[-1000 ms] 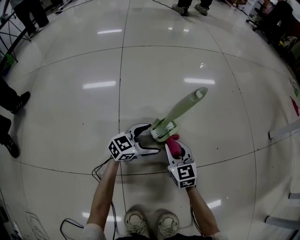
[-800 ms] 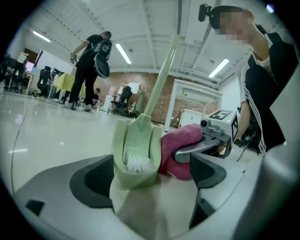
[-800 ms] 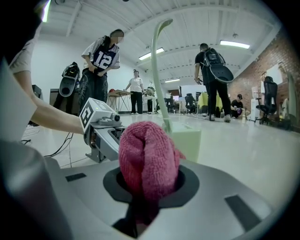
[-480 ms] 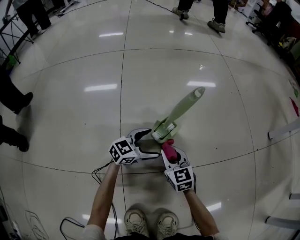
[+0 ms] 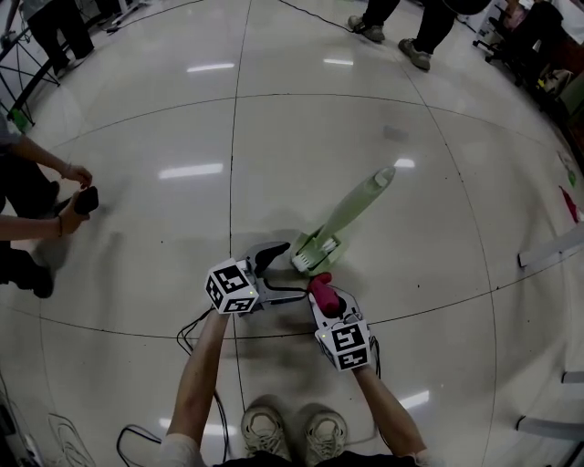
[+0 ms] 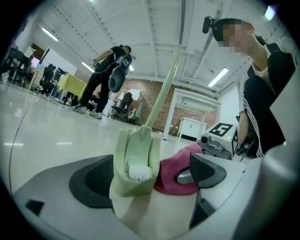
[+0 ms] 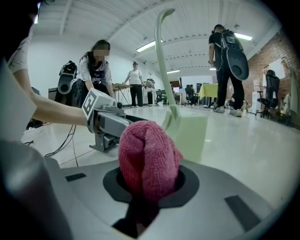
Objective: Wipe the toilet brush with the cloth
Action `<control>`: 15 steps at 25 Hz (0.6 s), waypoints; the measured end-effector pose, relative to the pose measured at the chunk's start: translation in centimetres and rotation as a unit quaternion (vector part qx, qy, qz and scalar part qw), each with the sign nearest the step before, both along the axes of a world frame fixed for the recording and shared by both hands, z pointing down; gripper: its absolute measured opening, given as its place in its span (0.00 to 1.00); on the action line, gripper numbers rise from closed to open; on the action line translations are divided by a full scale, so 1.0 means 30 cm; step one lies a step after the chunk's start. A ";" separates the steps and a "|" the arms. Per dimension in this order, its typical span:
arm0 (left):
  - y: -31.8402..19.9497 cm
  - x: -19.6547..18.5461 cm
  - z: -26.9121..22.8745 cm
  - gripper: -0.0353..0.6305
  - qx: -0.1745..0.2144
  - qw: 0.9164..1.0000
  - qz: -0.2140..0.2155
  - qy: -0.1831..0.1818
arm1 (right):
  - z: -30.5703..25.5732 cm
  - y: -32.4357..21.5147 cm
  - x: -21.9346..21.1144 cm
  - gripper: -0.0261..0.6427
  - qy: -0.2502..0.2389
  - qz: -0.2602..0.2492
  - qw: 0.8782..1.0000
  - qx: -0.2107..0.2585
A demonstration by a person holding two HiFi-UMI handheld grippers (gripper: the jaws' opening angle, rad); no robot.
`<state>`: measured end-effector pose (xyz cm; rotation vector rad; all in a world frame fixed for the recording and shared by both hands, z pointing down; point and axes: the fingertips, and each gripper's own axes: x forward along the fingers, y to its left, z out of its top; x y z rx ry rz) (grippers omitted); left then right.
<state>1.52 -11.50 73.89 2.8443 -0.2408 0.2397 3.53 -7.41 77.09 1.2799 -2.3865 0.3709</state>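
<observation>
A pale green toilet brush stands upright in its green holder on the tiled floor. In the left gripper view the holder shows white bristles in its slot and stands between the jaws, near the left pad. My left gripper is open and holds nothing. My right gripper is shut on a rolled pink cloth. The cloth sits just in front of the holder, beside its side wall; whether they touch I cannot tell.
A person crouches at the left edge with a dark object in the hand. Other people walk at the far top. A black cable lies by my left arm. My shoes are below. White bars lie at the right.
My right gripper has carried the cloth left and closer to the holder. The left gripper has shifted slightly left. A person's hands have come into view at the left edge.
</observation>
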 end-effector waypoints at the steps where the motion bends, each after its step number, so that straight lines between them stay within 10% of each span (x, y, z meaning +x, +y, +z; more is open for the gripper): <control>1: -0.003 0.004 -0.005 0.78 0.000 1.000 0.003 0.002 | 0.006 -0.002 -0.005 0.14 0.005 -0.002 1.000 -0.003; 15: 0.000 0.030 0.002 0.78 -0.020 1.000 0.018 0.017 | 0.044 0.003 -0.063 0.14 0.036 -0.024 0.999 -0.017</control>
